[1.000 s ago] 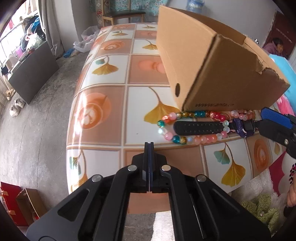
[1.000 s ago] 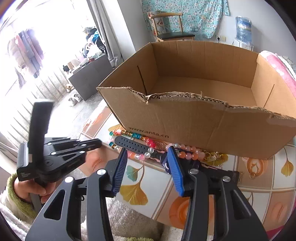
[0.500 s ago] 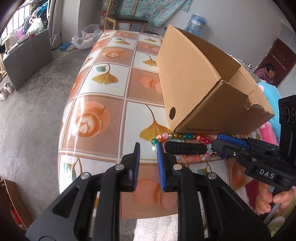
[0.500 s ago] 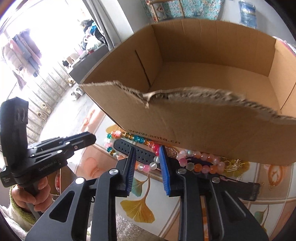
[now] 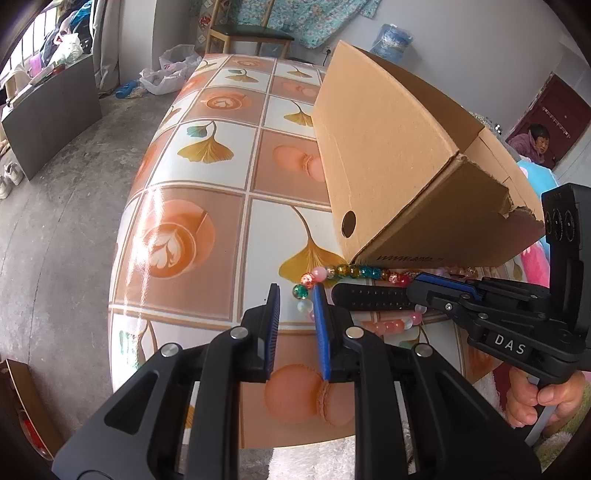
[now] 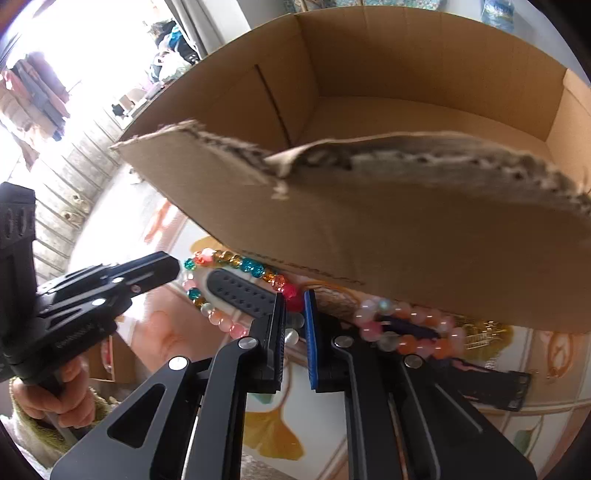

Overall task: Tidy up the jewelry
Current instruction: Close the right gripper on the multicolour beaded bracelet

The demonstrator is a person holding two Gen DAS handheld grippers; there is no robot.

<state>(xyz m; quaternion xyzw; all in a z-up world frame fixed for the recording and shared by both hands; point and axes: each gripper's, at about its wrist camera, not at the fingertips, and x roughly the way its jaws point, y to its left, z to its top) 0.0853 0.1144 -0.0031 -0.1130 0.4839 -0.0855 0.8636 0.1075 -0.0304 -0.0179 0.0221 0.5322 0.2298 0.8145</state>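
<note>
A colourful bead necklace and a black perforated watch strap lie on the tiled table against the front wall of an open cardboard box. My left gripper is open, its tips at the necklace's left end. My right gripper is partly open, jaws either side of the strap and beads; it also shows in the left wrist view. The strap, the necklace and a pink and orange bead bracelet show in the right wrist view. The box looks empty inside.
The table has a patterned tile cloth and its front edge is just under my grippers. A gold trinket lies under the box wall at right. A chair and a person are in the background.
My left gripper has opened and moved forward to the necklace's left end. My right gripper has moved in over the strap and narrowed its jaws.
</note>
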